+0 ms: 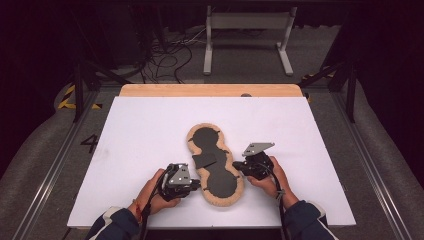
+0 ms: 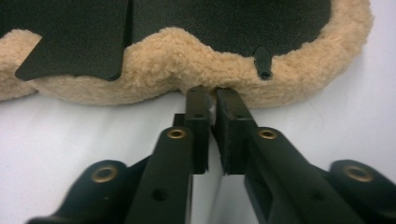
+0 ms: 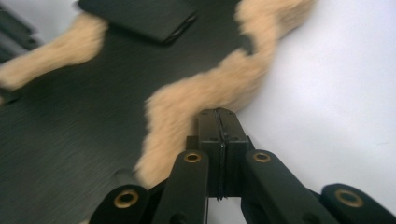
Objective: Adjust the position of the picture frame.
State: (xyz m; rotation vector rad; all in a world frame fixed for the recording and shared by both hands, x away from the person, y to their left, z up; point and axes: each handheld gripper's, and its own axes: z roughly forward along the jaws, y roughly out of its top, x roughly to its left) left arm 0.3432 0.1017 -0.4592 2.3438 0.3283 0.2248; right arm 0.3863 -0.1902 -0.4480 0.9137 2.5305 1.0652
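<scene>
A figure-eight black pad (image 1: 220, 181) with a tan fleece rim (image 2: 154, 60) lies flat on the white table top (image 1: 145, 125). A loose black flap (image 1: 204, 160) rests on its middle. My left gripper (image 1: 198, 186) is at the pad's left edge; in the left gripper view its jaws (image 2: 214, 93) stand a narrow slit apart, tips touching the fleece. My right gripper (image 1: 237, 166) is at the pad's right edge; in the right gripper view its jaws (image 3: 218, 114) are pressed together with the tips against the fleece rim (image 3: 187, 107). A small black tab (image 2: 264, 63) pokes from the rim.
The white top lies on a wooden board (image 1: 210, 90) whose far edge shows. Beyond the table, on the dark floor, are cables (image 1: 167, 55) and a white stand frame (image 1: 247, 30). The person's hands and dark sleeves enter from the bottom edge.
</scene>
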